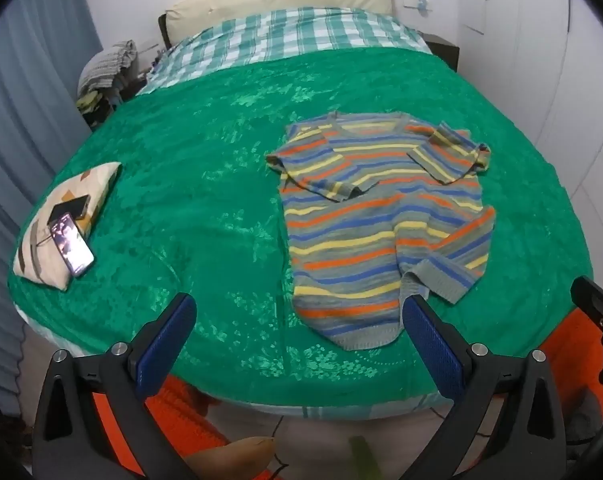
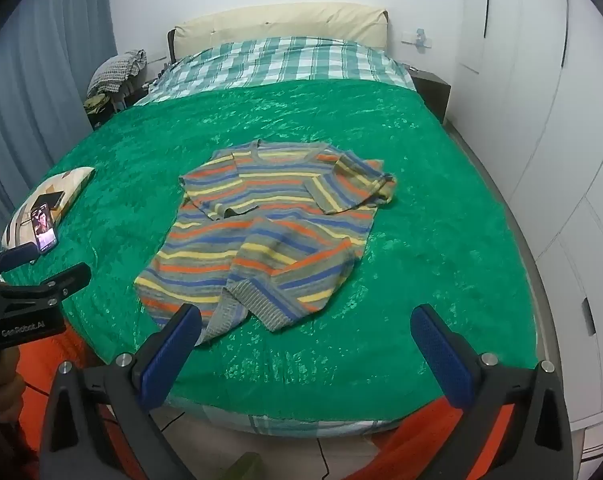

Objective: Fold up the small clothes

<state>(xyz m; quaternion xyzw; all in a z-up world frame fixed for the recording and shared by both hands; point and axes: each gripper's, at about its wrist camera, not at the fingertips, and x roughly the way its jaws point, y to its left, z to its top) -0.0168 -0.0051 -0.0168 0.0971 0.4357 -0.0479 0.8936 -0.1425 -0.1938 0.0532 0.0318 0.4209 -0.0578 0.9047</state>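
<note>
Striped knit sweater (image 1: 381, 216) lies mid-bed on the green blanket (image 1: 205, 184), sleeves already crossed over the chest, hem rumpled nearest the edge. Left tongs (image 1: 299, 334) and right tongs (image 2: 305, 340) hover spread and empty; best to smooth the hem, pinch both its corners and carry them evenly to the collar

striped sweater (image 1: 381, 216) | flat on green bedspread (image 1: 205, 184) | both sleeves folded inward, hem rumpled

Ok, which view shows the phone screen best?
The left wrist view: the lit phone lies large and unblocked on the pillow. In the right wrist view the phone is smaller, with the left gripper's fingertip beside its lower edge.
</note>
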